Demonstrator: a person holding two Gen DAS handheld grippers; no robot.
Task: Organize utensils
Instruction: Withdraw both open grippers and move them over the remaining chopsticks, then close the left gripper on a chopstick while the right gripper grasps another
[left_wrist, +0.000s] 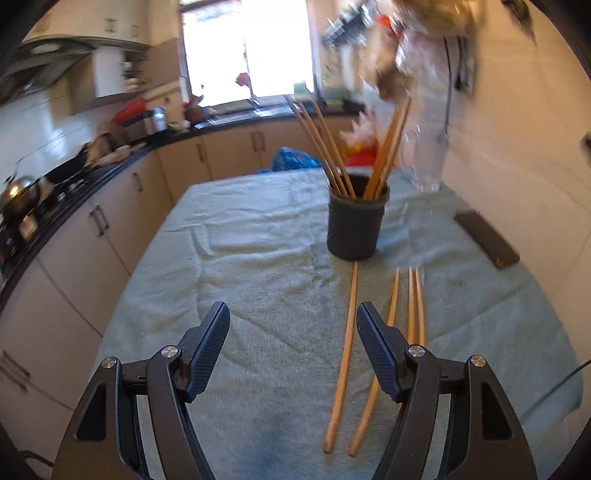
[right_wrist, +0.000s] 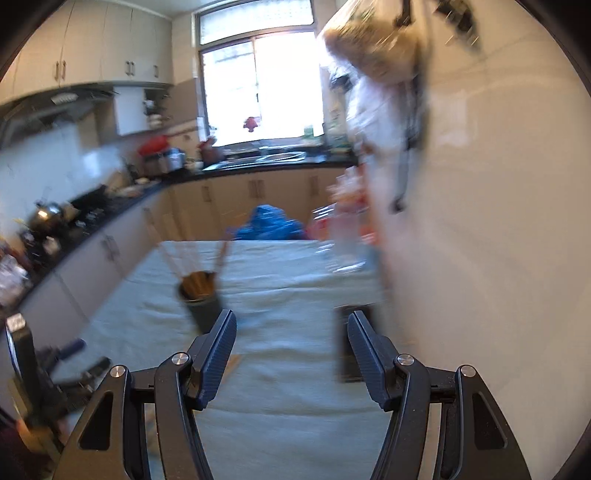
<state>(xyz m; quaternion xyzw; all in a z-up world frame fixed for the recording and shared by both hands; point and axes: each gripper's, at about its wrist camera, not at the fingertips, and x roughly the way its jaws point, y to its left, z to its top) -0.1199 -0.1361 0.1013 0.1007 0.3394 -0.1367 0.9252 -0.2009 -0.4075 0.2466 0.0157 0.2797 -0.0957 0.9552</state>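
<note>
Nearest the lens in the left wrist view, the left gripper (left_wrist: 293, 328) stands with its jaws wide apart and nothing between them, hovering over the pale green cloth (left_wrist: 240, 258) that covers the table. The landmark is the dark holder cup (left_wrist: 356, 218), upright on the cloth and already carrying several chopsticks that lean out to either side. Four loose chopsticks lie flat on the cloth on the near side of the cup, their far tips just short of its base: a single chopstick (left_wrist: 345, 354) to the left, a second chopstick (left_wrist: 388, 321) beside it, partly hidden by the gripper's right finger, and a close pair (left_wrist: 416, 306) furthest right. A dark flat object (left_wrist: 487, 240) lies to the right of the cup near the wall. The right wrist view is motion-blurred; the right gripper (right_wrist: 291, 332) is likewise wide and empty, with the cup (right_wrist: 201, 302) ahead and to its left. The step in hand appears to be the approach to a loose chopstick. To do it well, the left gripper should probably shift right until one stick lies centred between the pads, descend until the pads straddle it near the thicker end, and close across its width rather than along it. Taking the left-hand single stick first avoids disturbing the pair. The cloth's wrinkles may let a stick roll, so a slow close seems prudent.
</note>
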